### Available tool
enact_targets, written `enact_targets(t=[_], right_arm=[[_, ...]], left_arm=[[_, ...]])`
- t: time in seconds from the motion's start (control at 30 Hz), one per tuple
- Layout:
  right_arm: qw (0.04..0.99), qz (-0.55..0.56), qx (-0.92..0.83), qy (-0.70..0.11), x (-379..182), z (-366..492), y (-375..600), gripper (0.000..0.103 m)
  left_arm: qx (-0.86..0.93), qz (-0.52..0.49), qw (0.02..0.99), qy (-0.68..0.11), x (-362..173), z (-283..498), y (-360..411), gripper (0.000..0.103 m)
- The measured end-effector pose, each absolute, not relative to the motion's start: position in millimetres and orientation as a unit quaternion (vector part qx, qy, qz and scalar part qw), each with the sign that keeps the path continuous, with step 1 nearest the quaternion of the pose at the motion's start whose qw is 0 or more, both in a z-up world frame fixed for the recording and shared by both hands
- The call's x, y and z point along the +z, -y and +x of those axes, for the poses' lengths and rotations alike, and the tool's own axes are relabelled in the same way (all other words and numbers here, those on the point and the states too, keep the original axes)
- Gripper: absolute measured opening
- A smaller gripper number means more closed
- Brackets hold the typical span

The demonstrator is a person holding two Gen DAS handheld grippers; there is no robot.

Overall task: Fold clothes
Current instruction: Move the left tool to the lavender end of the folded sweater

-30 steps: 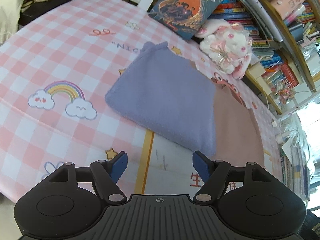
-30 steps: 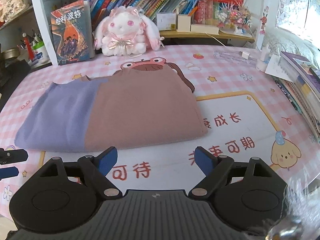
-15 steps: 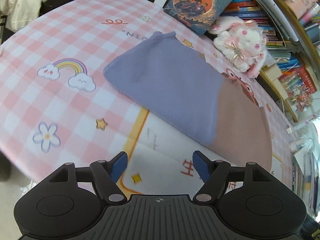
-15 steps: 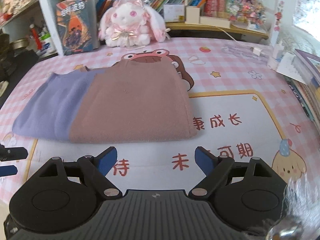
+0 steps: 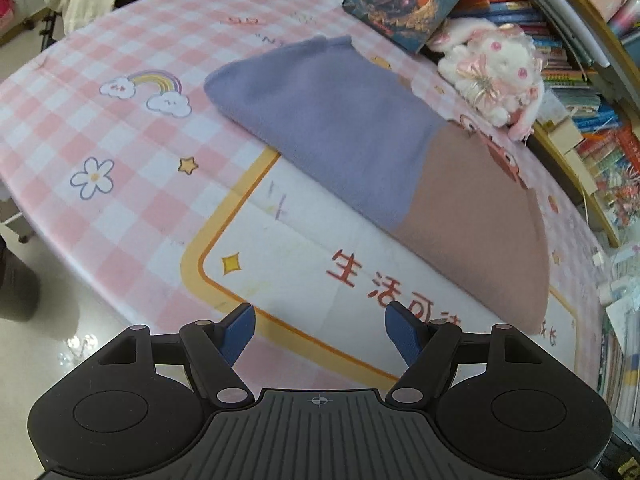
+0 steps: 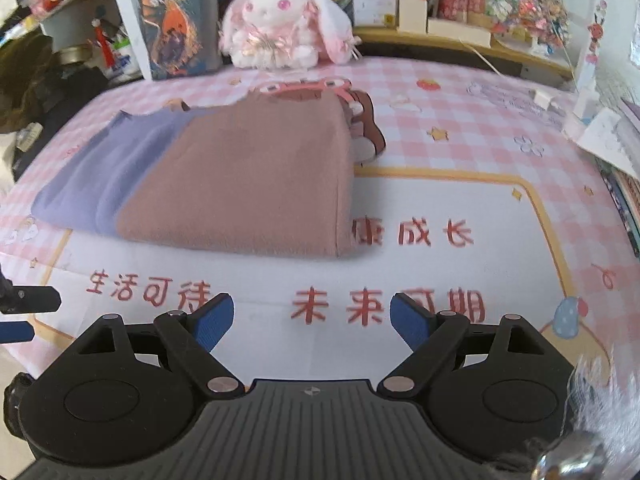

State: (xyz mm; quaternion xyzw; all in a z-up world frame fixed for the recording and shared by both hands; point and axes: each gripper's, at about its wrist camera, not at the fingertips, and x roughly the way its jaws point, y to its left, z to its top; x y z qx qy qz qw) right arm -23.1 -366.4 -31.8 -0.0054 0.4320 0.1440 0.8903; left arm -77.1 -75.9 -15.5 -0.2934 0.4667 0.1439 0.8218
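Pink checked cloth with cartoon prints covers the tabletop (image 5: 132, 152), and on it lies the folded garment (image 6: 224, 184), a flat rectangle with one purple part and one brown part, its edges lined up neatly. It rests toward the back of the printed white panel, near the shelves. As far as I can judge, the folding is finished or nearly so: no sleeve or loose flap sticks out, and at most one more fold in half could remain. The left gripper (image 5: 319, 334) hangs over the near edge of the tabletop, its blue pads wide apart and holding nothing. The right gripper (image 6: 311, 322) is also spread wide and empty, well apart from the garment. Behind the garment sits a plush rabbit (image 6: 280, 20) beside a standing book (image 6: 180, 24). Open shelves (image 5: 584, 92) at the back hold rows of books and small boxes; what the boxes contain I cannot tell.
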Motion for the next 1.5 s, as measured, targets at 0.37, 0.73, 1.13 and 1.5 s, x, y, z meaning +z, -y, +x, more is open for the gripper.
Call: enact_targets(t=[0.37, 0.73, 1.13, 1.5], right_arm=[[0.89, -0.016, 0.155, -0.428, -30.0, -15.9, 368.8, 0.085], [0.881, -0.026, 0.141, -0.45, -37.3, -20.2, 352.8, 0.086], [0.893, -0.013, 0.07, -0.445, -25.4, -21.8, 325.2, 0.095], [0.896, -0.013, 0.026, -0.443, -19.4, -27.0, 313.1, 0.095]], left_arm=[[0.152, -0.323, 0.818, -0.452, -15.5, -71.9, 70.7, 0.074], [0.139, -0.354, 0.807, -0.452, -29.0, -79.8, 43.9, 0.074], [0.13, -0.456, 0.787, -0.394, -41.1, -59.3, -32.1, 0.071], [0.142, -0.566, 0.743, -0.328, -73.1, -42.6, -80.5, 0.064]])
